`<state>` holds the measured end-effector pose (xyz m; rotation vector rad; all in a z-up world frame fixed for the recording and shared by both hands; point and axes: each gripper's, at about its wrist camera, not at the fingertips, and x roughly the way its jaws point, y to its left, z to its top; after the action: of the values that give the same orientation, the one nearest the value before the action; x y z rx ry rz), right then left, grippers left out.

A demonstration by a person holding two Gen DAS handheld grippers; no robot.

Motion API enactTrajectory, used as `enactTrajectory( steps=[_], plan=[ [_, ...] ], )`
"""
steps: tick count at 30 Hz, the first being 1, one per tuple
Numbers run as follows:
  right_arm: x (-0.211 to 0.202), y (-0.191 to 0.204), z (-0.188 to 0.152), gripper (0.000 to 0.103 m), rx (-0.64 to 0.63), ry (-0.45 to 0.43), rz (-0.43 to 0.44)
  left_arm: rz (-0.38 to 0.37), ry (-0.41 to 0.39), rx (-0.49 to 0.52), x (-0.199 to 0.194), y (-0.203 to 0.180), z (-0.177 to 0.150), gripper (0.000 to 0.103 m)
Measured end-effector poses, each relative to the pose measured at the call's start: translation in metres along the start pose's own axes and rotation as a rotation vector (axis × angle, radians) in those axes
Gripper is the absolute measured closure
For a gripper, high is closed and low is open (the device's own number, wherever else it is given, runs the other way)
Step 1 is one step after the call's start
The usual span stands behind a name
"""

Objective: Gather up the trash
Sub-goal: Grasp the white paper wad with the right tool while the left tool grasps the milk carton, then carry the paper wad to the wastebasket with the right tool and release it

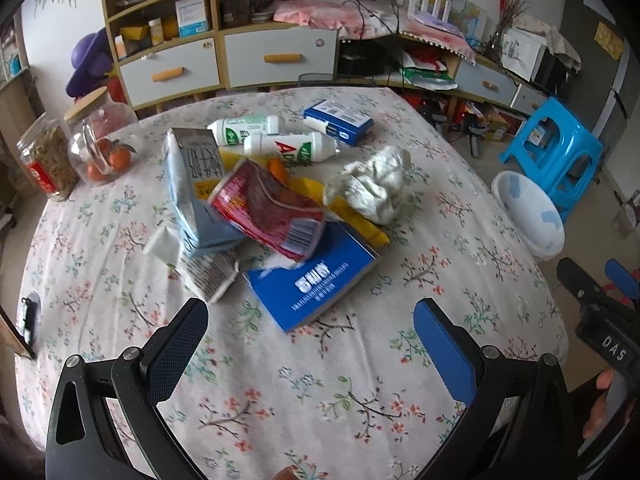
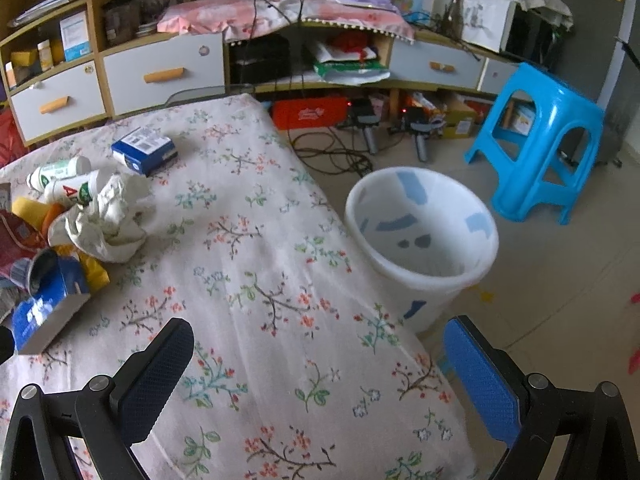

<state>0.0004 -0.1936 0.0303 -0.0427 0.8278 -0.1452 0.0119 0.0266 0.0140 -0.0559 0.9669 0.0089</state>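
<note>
Trash heap (image 1: 276,200) beside glass jars (image 1: 76,148), white bin (image 2: 420,240) off table.

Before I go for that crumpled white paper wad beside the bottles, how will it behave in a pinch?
The crumpled white paper wad looks loose and full of folds, so it will probably squash and feel very light. It lies against the yellow wrapper, which may get dragged along. With both the left hand-held gripper and the right hand-held gripper open, a wide pinch seems safest.
</note>
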Motion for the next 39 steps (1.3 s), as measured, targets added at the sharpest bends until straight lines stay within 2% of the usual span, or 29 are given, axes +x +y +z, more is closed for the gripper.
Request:
enactTrajectory(
  steps=[5, 8, 10, 13, 17, 19, 20, 21, 23, 25, 27, 31, 33, 35, 39],
  plan=[
    [0.0, 0.001, 0.024, 0.0, -0.008, -0.019, 0.029, 0.016, 0.019, -0.032, 0.001, 0.023, 0.027, 0.0],
    [0.01, 0.004, 0.04, 0.0, 0.011, 0.002, 0.136, 0.035, 0.031, -0.06, 0.006, 0.04, 0.04, 0.0],
    [0.018, 0.01, 0.048, 0.0, 0.0, 0.026, 0.158, 0.04, 0.028, -0.084, 0.009, 0.053, 0.048, 0.0],
    [0.036, 0.025, 0.061, 0.0, -0.025, 0.09, 0.243, 0.003, 0.043, -0.114, 0.017, 0.067, 0.059, 0.0],
    [0.058, 0.048, 0.074, 0.0, -0.042, 0.173, 0.355, -0.081, 0.047, -0.162, 0.033, 0.087, 0.069, 0.002],
    [0.071, 0.061, 0.078, 0.0, -0.053, 0.209, 0.406, -0.106, 0.031, -0.197, 0.04, 0.099, 0.069, 0.007],
    [0.076, 0.067, 0.079, 0.0, -0.056, 0.222, 0.429, -0.121, 0.032, -0.218, 0.044, 0.105, 0.069, 0.013],
    [0.082, 0.072, 0.078, 0.0, -0.052, 0.225, 0.459, -0.136, 0.035, -0.236, 0.048, 0.111, 0.069, 0.02],
    [0.093, 0.078, 0.076, 0.0, -0.034, 0.212, 0.499, -0.148, 0.027, -0.255, 0.052, 0.119, 0.07, 0.028],
    [0.103, 0.081, 0.075, 0.001, -0.019, 0.221, 0.498, -0.144, 0.016, -0.277, 0.055, 0.126, 0.071, 0.034],
    [0.116, 0.085, 0.075, 0.004, -0.007, 0.256, 0.512, -0.159, 0.014, -0.308, 0.06, 0.134, 0.072, 0.044],
    [0.136, 0.093, 0.081, 0.011, 0.041, 0.303, 0.575, -0.209, 0.041, -0.373, 0.075, 0.145, 0.074, 0.051],
    [0.144, 0.099, 0.082, 0.014, 0.058, 0.325, 0.602, -0.208, 0.041, -0.384, 0.079, 0.146, 0.074, 0.055],
    [0.148, 0.105, 0.082, 0.018, 0.065, 0.336, 0.614, -0.203, 0.042, -0.394, 0.082, 0.148, 0.074, 0.063],
    [0.155, 0.113, 0.081, 0.029, 0.084, 0.36, 0.64, -0.203, 0.036, -0.409, 0.084, 0.15, 0.076, 0.064]
  ],
)
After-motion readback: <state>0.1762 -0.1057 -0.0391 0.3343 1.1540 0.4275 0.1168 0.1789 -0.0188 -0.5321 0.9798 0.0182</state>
